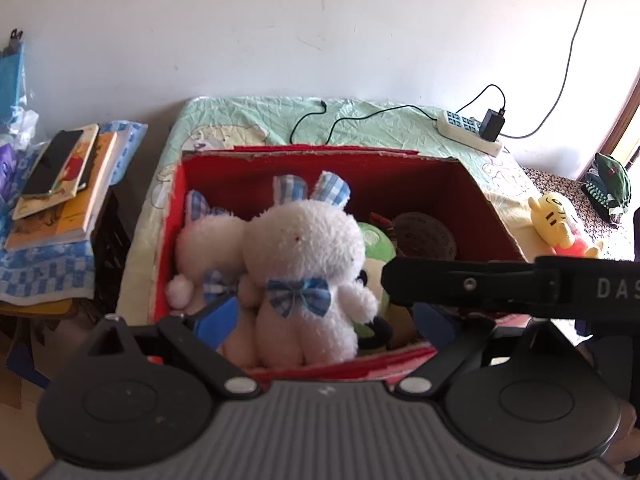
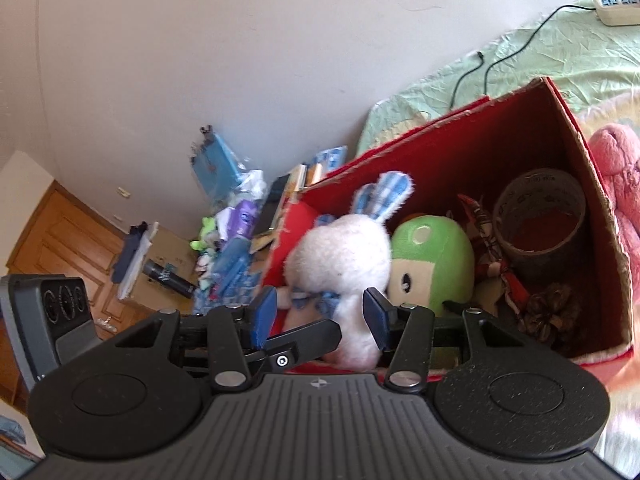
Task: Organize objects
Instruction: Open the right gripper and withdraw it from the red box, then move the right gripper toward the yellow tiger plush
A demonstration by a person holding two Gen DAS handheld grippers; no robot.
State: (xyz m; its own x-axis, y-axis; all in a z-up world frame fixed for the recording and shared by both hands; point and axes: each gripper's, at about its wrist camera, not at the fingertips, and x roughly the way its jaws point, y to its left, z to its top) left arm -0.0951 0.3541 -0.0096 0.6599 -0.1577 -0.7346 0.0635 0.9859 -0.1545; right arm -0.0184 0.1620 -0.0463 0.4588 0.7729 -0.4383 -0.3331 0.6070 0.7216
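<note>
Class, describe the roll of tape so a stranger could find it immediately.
Find the red box on the bed. Inside, at the end opposite the white rabbits, sits the roll of tape. It is the only hollow brown ring there, beside the green toy.

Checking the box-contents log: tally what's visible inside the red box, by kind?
White rabbit plush with blue checked ears: 2
Green round plush: 1
Tape roll: 1
Red patterned cloth toy: 1
Pine cone: 1
Total: 6 visible in the red box; anything buried underneath can't be seen.
</note>
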